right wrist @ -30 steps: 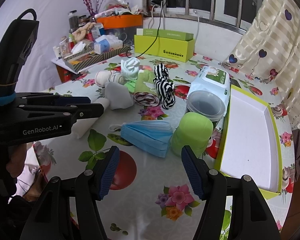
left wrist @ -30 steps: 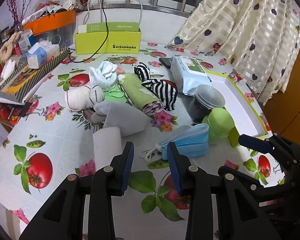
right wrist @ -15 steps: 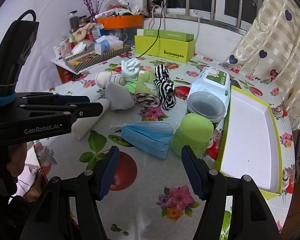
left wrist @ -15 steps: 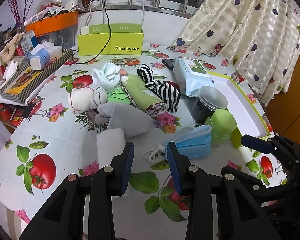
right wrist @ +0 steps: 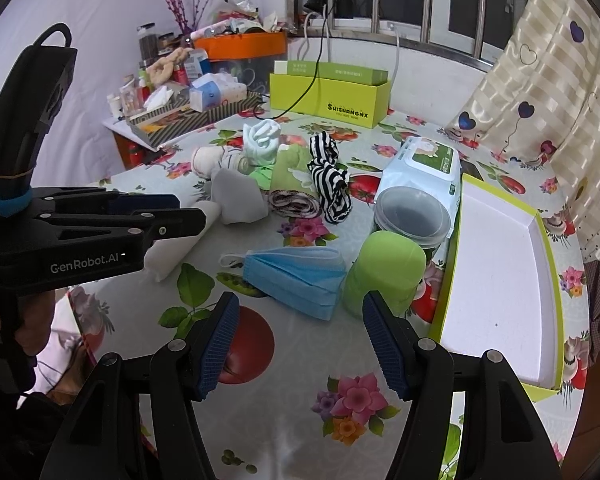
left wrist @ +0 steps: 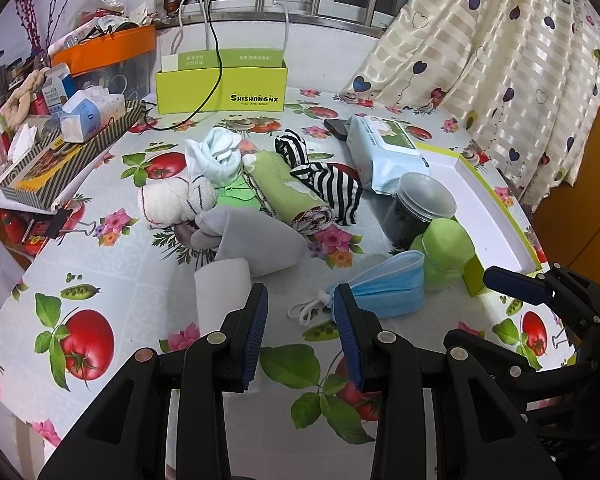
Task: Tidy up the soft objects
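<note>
Left gripper: hovering at lower centre of its view, jaws parted moderately, gripping nothing.
Right gripper: hanging at the bottom of its view, jaws spread wide, holding nothing.
Blue face mask: lying on the tablecloth just above the right gripper, touching the green container.
Soft pile: the striped cloth, green roll and grey cloth are sitting mid-frame.
White tray: resting at right.

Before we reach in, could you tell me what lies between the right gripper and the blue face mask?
Only bare tablecloth: in the right wrist view, nothing sits between the open right gripper and the blue face mask.
</note>
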{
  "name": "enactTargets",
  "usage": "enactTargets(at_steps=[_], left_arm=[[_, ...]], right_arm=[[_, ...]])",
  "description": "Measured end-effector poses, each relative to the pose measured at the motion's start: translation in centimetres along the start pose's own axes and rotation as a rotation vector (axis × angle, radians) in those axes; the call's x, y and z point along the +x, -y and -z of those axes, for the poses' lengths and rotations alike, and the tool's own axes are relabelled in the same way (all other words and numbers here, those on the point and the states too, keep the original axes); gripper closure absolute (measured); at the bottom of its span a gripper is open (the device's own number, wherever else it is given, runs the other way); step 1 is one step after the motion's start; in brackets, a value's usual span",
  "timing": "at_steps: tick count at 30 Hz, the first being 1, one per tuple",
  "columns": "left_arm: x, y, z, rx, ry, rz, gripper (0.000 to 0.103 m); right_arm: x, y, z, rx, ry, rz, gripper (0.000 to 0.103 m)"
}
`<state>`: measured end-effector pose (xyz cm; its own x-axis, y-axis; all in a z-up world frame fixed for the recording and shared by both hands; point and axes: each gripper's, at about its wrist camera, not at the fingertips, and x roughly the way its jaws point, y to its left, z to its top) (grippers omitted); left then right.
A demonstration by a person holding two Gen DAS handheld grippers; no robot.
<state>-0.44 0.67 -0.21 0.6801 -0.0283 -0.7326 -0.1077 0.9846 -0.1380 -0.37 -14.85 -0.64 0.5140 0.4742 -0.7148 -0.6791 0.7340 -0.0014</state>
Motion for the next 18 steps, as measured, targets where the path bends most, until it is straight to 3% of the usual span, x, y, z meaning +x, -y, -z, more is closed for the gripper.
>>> enactTargets(at_steps=[18], left_arm=[[0.1, -0.16, -0.23, 0.003, 0.006, -0.004, 0.067]], right_arm=[[0.08, -0.02, -0.17, 0.0, 0.004, -0.002, 0.039]])
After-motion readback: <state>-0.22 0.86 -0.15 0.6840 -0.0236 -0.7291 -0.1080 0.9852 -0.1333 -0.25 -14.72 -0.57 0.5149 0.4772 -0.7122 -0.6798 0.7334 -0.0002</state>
